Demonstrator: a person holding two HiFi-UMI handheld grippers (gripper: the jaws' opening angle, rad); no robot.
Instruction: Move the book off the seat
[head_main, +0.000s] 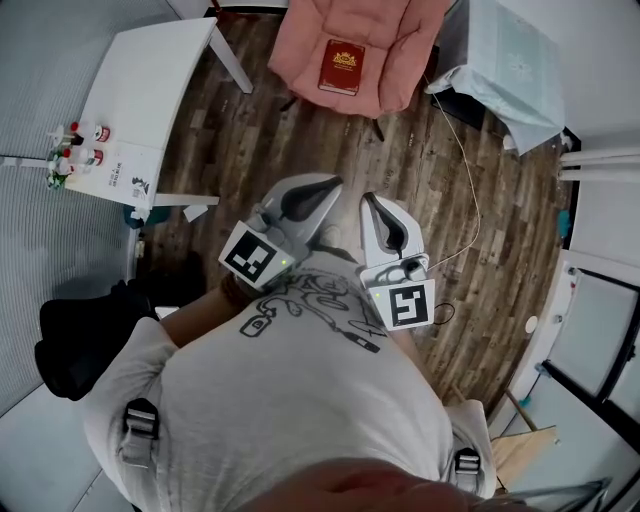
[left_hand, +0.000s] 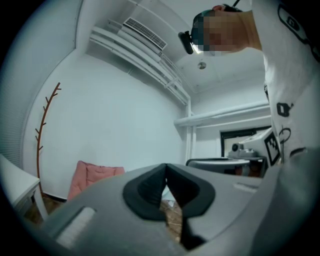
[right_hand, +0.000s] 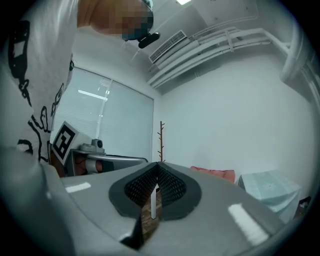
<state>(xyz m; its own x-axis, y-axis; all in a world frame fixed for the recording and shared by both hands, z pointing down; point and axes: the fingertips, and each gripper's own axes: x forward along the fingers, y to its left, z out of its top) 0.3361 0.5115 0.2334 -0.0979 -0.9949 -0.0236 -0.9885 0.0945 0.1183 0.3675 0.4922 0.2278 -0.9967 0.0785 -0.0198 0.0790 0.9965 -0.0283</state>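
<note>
The red book lies flat on the pink chair seat, well ahead. Left gripper and right gripper are fully closed, empty, held level near the torso; approach apparently not begun.

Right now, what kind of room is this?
Probably a small room in a home or office, set up like a sitting corner: a pink armchair with a red book on its seat, a white table with small bottles at one end, and a wooden plank floor.
</note>
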